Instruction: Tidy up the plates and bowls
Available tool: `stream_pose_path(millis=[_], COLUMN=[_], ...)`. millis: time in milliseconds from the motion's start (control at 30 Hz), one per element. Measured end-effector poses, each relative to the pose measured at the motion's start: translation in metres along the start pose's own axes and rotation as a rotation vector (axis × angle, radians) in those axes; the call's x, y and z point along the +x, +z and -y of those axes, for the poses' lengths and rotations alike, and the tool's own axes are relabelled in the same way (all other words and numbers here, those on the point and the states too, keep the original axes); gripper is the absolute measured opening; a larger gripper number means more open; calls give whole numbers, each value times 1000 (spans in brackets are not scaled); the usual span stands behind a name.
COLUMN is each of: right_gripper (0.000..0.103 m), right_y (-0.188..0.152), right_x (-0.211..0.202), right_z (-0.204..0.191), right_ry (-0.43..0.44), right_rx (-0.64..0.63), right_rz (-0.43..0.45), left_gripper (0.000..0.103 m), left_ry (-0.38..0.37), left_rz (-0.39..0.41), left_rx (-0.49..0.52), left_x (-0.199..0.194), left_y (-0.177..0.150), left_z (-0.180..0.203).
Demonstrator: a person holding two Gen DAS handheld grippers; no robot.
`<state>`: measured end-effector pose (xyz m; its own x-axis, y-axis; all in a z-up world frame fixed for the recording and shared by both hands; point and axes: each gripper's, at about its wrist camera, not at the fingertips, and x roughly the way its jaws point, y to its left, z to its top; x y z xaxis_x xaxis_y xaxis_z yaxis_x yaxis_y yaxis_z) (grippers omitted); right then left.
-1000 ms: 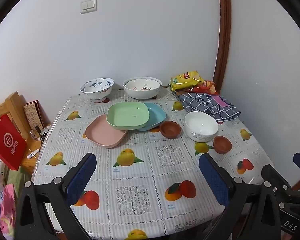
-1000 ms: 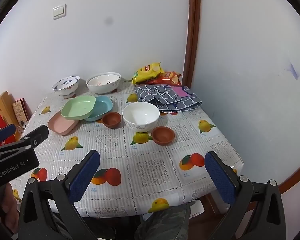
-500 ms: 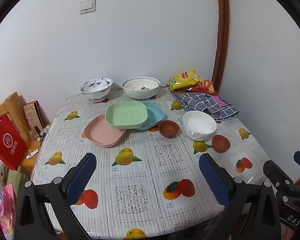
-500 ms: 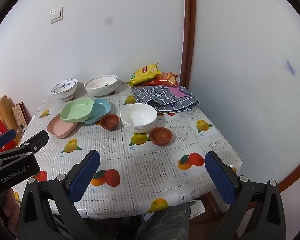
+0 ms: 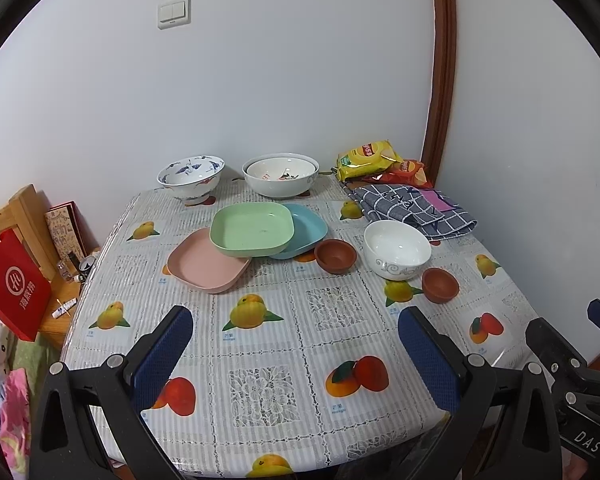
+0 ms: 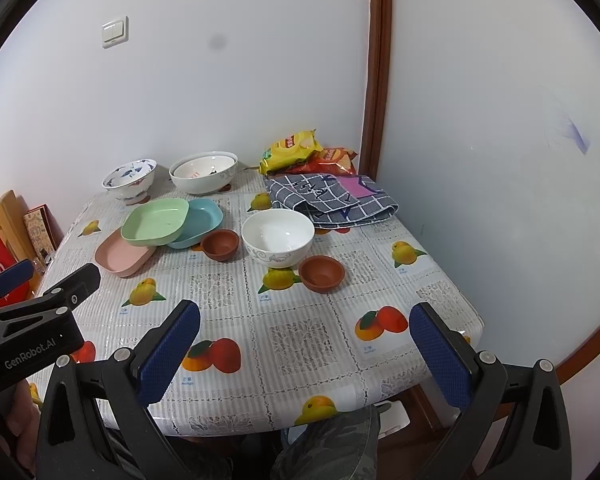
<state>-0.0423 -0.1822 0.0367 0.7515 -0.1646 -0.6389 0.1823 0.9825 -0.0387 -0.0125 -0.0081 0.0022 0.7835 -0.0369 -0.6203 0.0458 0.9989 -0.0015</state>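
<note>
A green plate [image 5: 252, 229] lies on top of a pink plate [image 5: 206, 266] and a blue plate [image 5: 306, 230] at the table's middle. Two small brown bowls [image 5: 335, 255] [image 5: 440, 284] flank a white bowl [image 5: 396, 249]. A blue-patterned bowl [image 5: 191, 178] and a large white bowl [image 5: 281, 180] stand at the back. My left gripper [image 5: 294, 344] is open and empty over the near table edge. My right gripper [image 6: 304, 344] is open and empty, nearest the right brown bowl [image 6: 321, 273]. The plates [image 6: 156, 224] show to its left.
A checked cloth [image 5: 414, 210] and snack bags [image 5: 370, 158] lie at the back right by the wall. A red paper bag [image 5: 14, 284] and a wooden stand [image 5: 28, 220] sit left of the table. The fruit-print tablecloth [image 5: 260, 392] covers the table.
Both grippers have drawn back and up a little, so the table looks slightly farther away. Nothing on the table has moved.
</note>
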Motion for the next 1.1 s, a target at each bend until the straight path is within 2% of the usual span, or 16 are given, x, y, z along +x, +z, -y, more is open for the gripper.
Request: stream_pose_path(millis=[1100], right_gripper=[103], right_y=[-6], right_x=[-4], right_z=[-3], right_ry=[5], right_rx=[-11], right_rz=[15], left_gripper=[103], left_ry=[1], left_rz=[2], left_rx=[0], left_x=[0], left_y=[-2], left_z=[0])
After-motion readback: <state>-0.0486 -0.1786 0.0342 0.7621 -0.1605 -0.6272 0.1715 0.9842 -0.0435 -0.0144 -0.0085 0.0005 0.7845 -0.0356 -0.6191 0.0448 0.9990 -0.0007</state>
